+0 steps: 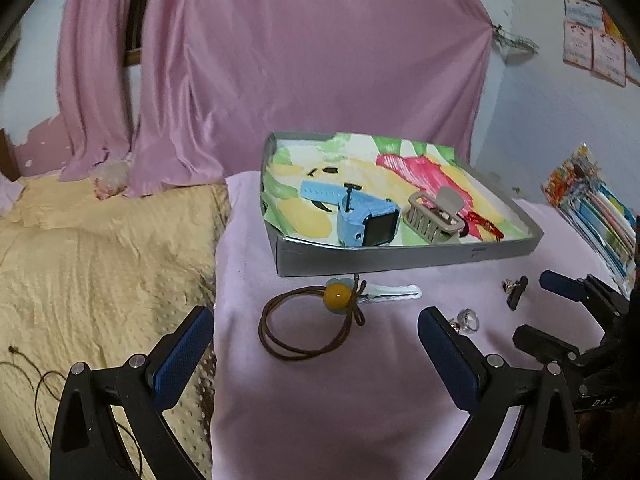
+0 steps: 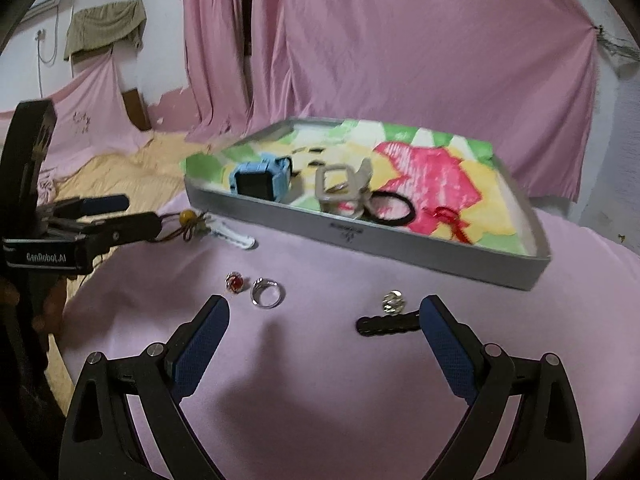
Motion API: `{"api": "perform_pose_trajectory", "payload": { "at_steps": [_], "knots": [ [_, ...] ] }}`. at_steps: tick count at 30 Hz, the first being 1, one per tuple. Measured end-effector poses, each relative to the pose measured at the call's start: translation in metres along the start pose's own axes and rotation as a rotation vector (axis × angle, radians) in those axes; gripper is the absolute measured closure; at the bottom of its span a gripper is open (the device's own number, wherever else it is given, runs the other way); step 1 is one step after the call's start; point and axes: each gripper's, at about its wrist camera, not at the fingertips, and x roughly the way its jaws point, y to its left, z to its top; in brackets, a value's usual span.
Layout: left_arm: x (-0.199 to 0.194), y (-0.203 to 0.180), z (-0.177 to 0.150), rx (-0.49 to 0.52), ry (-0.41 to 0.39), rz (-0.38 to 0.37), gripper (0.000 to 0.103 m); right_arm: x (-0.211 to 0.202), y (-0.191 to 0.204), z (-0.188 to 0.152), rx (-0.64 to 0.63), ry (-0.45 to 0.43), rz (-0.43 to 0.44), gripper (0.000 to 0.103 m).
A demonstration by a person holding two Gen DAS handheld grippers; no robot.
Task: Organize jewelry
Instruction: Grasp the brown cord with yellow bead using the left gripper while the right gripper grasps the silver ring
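A grey tray lined with colourful paper holds a blue watch and a beige claw clip. In the right wrist view it also holds a black hair tie and a red thread. In front of the tray lie a brown hair tie with a yellow bead and a white hair clip. My left gripper stands open just short of the brown tie. My right gripper is open over the pink cloth, with a silver ring, a red-stone ring, a small silver ornament and a black clip ahead of it.
A beige bedspread lies left of the pink cloth, with a thin cord on it. Pink curtains hang behind the tray. Colourful packets are stacked at the far right.
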Motion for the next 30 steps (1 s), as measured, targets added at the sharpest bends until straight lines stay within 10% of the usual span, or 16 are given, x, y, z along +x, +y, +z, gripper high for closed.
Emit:
{"api": "perform_pose_trajectory", "payload": {
  "at_steps": [16, 30],
  "knots": [
    [0.035, -0.004, 0.008, 0.049, 0.121, -0.100, 0.028, 0.032, 0.018, 0.014, -0.014, 0.120, 0.045, 0.051],
    [0.038, -0.012, 0.006, 0.065, 0.135, -0.029, 0.057, 0.041, 0.030, 0.019, -0.046, 0.144, 0.065, 0.078]
  ]
}}
